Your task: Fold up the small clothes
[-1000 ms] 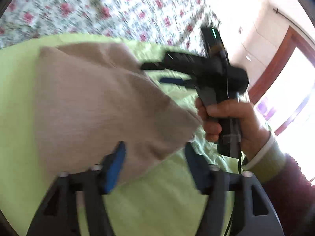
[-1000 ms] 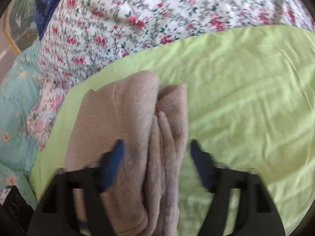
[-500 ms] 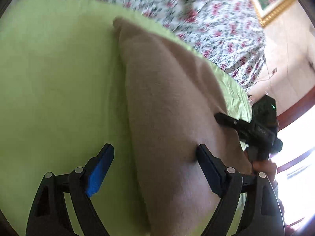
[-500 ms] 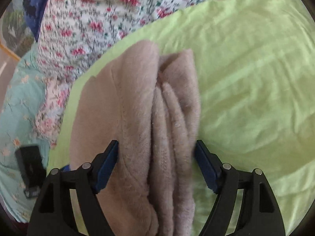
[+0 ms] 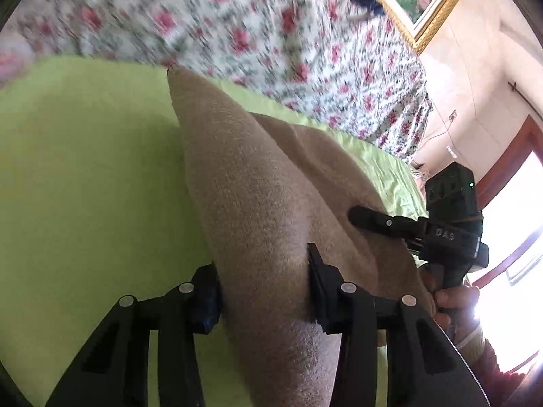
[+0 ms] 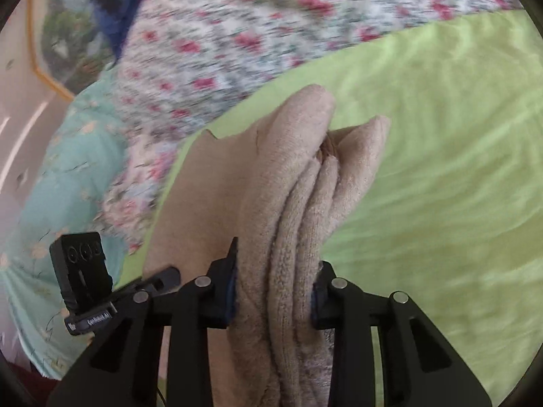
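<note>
My left tongs were clamped on the beige garment, which ran forward from them over the green sheet. My right tongs pinched its bunched folds. Floral bedding lay beyond both, blurred.

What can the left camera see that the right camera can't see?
Only the left wrist view shows the person's hand holding the right gripper, a gold picture frame and a bright window.

Only the right wrist view shows the stacked folded layers of the beige garment side by side, and a teal flowered cloth.

Both show the garment pinched between gripper fingers, the left gripper, the green sheet and the rose-print quilt.
</note>
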{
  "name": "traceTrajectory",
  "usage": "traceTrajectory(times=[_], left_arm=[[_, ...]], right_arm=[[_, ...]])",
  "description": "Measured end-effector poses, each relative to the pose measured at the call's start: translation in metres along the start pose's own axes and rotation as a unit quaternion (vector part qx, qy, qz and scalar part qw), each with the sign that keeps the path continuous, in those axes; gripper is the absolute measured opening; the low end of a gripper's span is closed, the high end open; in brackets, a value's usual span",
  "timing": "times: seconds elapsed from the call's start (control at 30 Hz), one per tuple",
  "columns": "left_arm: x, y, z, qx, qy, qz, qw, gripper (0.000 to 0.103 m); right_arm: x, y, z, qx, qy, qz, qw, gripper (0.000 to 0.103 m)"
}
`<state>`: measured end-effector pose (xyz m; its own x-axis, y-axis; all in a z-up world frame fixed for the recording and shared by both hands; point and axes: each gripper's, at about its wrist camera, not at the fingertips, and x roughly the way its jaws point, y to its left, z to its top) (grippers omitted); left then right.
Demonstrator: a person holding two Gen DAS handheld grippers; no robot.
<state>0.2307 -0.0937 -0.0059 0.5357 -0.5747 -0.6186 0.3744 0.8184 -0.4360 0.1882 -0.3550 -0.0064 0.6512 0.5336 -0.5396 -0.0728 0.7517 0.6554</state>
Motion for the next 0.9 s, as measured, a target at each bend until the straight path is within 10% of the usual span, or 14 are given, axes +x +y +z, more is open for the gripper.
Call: traceTrajectory(times=[0.3, 0.63, 0.9], left_arm=[[-0.076, 0.06, -0.036, -0.011, -0.007, 0.06, 0.9981, 0.044], [-0.076, 0.09, -0.079, -0.025, -0.005, 0.101, 0.9946, 0.067], [-0.103, 0.109, -0.07, -0.068, -0.048, 0.124, 0.9888, 0.073]], right_arm=[[0.074, 0.066, -0.048, -0.033, 0.035, 0.061, 0.997, 0.033], [0.097, 0.058, -0.071, -0.032, 0.069, -0.004, 0.997, 0.055], [0.079, 0.077, -0.019, -0.074, -0.006, -0.071, 0.995, 0.054]])
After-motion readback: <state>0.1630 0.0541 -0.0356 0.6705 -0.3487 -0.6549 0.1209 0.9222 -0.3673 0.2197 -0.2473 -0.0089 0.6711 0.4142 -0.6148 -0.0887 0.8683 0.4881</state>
